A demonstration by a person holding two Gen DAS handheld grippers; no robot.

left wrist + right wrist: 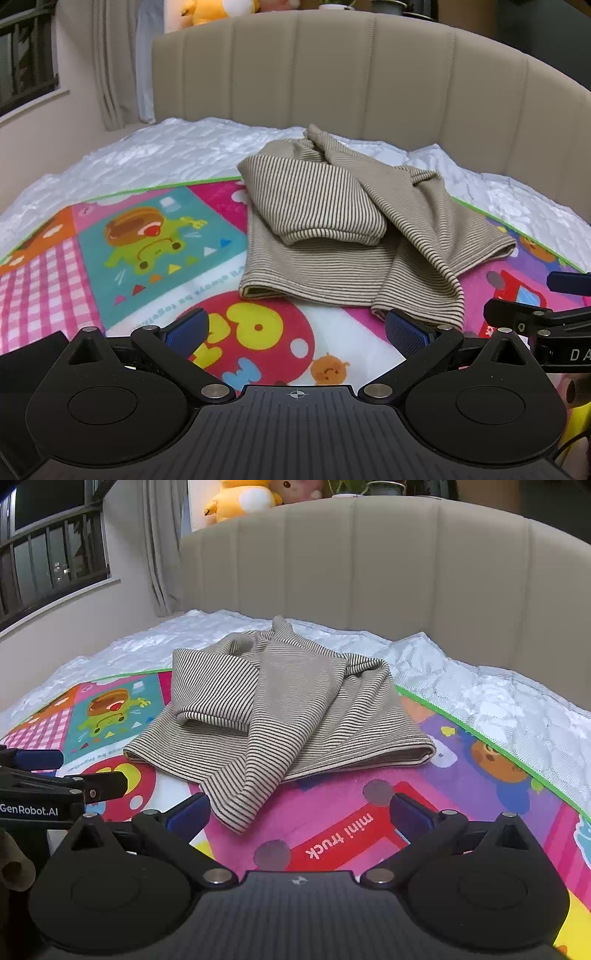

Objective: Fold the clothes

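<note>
A beige striped garment lies loosely crumpled on a colourful cartoon mat on the bed. It also shows in the right wrist view. My left gripper is open and empty, low over the mat just in front of the garment; its right pad sits next to a hanging sleeve end. My right gripper is open and empty, with its left pad beside the same sleeve end. Each gripper shows at the edge of the other's view.
A white quilted bedcover lies beyond the mat. A padded beige headboard stands behind, with plush toys on top. A curtain and a window are at the left.
</note>
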